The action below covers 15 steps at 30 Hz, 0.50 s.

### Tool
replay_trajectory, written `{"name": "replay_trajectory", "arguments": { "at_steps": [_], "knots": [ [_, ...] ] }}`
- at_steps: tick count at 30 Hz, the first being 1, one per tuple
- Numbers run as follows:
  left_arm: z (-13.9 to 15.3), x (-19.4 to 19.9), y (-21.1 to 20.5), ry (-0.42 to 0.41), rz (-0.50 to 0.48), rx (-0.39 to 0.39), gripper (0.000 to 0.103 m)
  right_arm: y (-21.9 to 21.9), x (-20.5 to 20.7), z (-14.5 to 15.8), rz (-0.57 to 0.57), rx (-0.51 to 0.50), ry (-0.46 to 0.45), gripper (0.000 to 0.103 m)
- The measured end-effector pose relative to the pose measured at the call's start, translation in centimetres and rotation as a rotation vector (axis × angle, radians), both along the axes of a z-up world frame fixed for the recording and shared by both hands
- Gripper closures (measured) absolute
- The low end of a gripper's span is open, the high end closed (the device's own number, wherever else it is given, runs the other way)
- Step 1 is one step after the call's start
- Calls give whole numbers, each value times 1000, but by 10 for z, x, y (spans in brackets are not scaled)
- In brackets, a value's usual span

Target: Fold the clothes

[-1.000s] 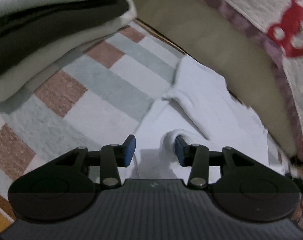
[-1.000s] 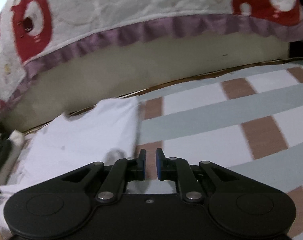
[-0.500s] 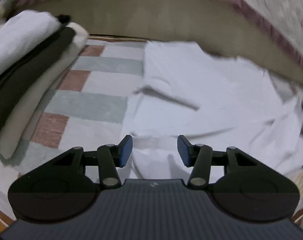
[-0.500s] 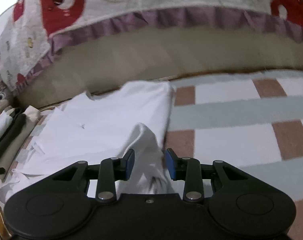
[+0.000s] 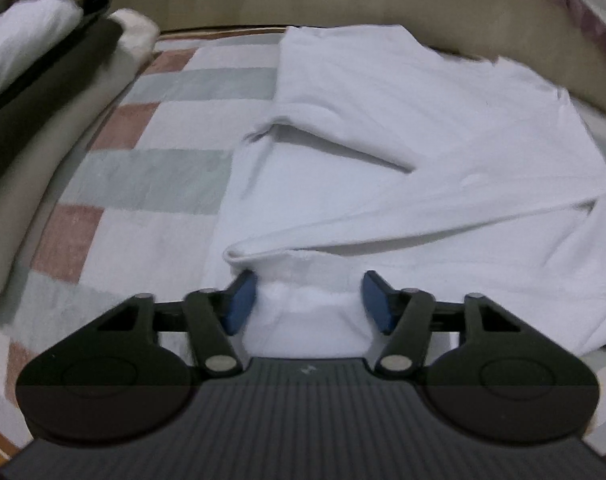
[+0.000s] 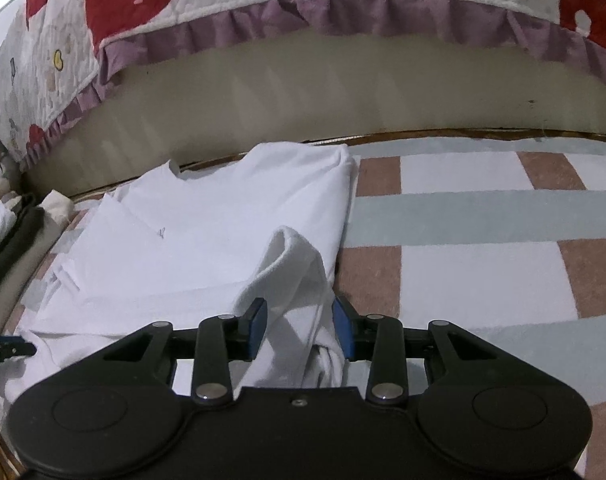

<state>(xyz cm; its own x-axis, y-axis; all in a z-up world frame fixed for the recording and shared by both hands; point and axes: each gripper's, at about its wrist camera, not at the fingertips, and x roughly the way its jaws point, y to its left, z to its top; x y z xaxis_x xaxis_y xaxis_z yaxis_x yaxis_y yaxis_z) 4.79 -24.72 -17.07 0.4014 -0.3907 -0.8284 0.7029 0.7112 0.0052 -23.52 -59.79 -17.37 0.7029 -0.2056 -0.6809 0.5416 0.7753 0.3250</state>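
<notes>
A white garment (image 5: 403,120) lies partly folded on the checked mat (image 5: 143,184), one sleeve laid across its middle. My left gripper (image 5: 309,300) is open at the garment's near edge, and a bunch of white cloth rises between its blue pads (image 5: 241,300). In the right wrist view the same garment (image 6: 223,220) lies ahead and to the left. My right gripper (image 6: 299,330) is open, with a raised fold of the cloth (image 6: 295,248) standing between its fingers. The left gripper's tip (image 6: 7,350) shows at the far left edge.
A stack of folded clothes (image 5: 43,80), white, black and cream, lies at the left of the mat. A bed side (image 6: 343,92) under a red-and-white quilt with a purple frill (image 6: 263,0) runs along the back. Bare checked mat (image 6: 483,240) extends to the right.
My right gripper went from shut to open, and a fold of cloth now stands between its fingers. My left gripper swung to face the garment, with cloth bunched between its pads.
</notes>
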Motion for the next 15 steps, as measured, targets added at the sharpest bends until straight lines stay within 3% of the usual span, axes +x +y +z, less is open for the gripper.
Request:
{"name": "replay_trajectory", "arguments": {
  "at_steps": [1,2,6,9,12,15],
  "knots": [
    [-1,-3,-3,-26,-21,11,87,0,0,-1,-2,0,2,61],
    [1,-5,-4,-40,-28,11,95,-1,0,-1,-4,0,5,60],
    [17,-9,2,-109,-22,-34,97,-2,-1,-4,-11,1,14,58],
    [44,2,19,-142,27,-164,97,-6,-4,-5,-28,6,8,58],
    [63,33,29,-137,81,-284,97,-11,-9,-2,-53,25,-29,58],
    [63,75,39,-137,165,-360,97,-16,-11,-1,-74,40,-73,58]
  ]
}}
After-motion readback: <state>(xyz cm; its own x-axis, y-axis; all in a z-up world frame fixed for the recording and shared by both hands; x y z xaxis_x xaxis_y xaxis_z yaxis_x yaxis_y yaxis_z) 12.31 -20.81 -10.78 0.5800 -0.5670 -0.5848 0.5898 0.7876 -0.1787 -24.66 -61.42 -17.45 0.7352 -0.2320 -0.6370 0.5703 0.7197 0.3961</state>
